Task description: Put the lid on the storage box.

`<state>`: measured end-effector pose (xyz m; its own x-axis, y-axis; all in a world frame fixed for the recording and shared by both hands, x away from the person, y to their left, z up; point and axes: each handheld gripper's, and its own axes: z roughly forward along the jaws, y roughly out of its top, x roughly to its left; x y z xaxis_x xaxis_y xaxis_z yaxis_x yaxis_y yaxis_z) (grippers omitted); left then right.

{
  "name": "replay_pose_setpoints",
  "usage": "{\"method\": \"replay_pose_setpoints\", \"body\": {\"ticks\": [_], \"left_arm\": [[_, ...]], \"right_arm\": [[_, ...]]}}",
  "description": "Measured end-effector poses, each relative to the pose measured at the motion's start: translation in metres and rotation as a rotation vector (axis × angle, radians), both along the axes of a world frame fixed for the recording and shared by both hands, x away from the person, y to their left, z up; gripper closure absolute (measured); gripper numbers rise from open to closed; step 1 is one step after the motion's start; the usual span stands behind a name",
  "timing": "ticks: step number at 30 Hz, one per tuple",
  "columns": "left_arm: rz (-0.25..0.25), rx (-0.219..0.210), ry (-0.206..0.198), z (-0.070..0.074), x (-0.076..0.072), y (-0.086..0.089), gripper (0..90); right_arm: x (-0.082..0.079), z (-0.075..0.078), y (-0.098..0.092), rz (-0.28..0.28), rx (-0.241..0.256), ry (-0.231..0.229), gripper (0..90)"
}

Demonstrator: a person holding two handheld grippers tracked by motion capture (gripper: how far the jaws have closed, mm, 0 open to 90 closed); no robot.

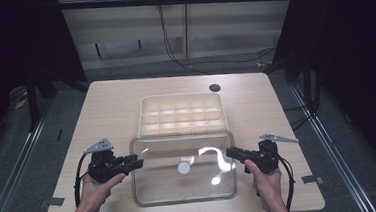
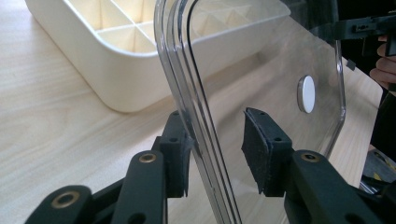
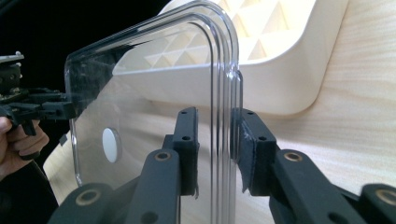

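Left claw sits at the left edge of the clear lid, jaws a fair way apart; in the left gripper view the lid's ribbed rim runs between the pads, touching or nearly touching the left one, with a clear gap to the right one, so not clamped. Right claw is at the lid's right edge; in the right gripper view its jaws are closer in, straddling the rim, the right pad touching it and the left pad just off it; firm clamp cannot be told. Lid is transparent plastic, rectangular with rounded corners, a stepped triple-ridge rim, glossy with glare, and a white round disc near the middle. It lies on the near half of the surface, its far edge over the front of the tray. Tray is cream plastic, smooth, rounded corners, split into a grid of small compartments. Surface is pale wood grain with a dark round hole at the far right. Both hands come in from the near edge, each holding its gripper pointing inward at the lid, roughly level, wrists straight, cables trailing back.
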<state>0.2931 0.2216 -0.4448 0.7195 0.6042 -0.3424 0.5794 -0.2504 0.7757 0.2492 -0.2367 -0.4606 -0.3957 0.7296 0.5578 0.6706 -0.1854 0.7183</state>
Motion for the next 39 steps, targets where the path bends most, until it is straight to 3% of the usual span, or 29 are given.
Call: {"method": "replay_pose_setpoints", "body": {"ticks": [11, 16, 19, 33, 39], "left_arm": [[-0.001, -0.025, -0.035, 0.013, 0.003, -0.002, 67.5], [-0.010, -0.034, -0.044, 0.017, 0.004, -0.001, 69.3], [-0.010, -0.045, -0.043, 0.019, 0.005, -0.001, 69.3], [0.015, -0.090, -0.067, 0.034, 0.012, 0.002, 70.0], [0.009, -0.074, -0.079, 0.039, 0.014, 0.000, 69.9]], "right_arm": [[0.002, 0.012, -0.002, -0.016, -0.019, -0.038, 71.8], [0.002, 0.015, -0.005, -0.018, 0.013, -0.042, 71.3], [0.003, 0.017, -0.004, -0.019, -0.001, -0.048, 71.4], [0.013, 0.037, -0.003, -0.014, -0.010, -0.103, 71.1], [0.017, 0.038, -0.003, -0.021, -0.007, -0.098, 70.7]]}}
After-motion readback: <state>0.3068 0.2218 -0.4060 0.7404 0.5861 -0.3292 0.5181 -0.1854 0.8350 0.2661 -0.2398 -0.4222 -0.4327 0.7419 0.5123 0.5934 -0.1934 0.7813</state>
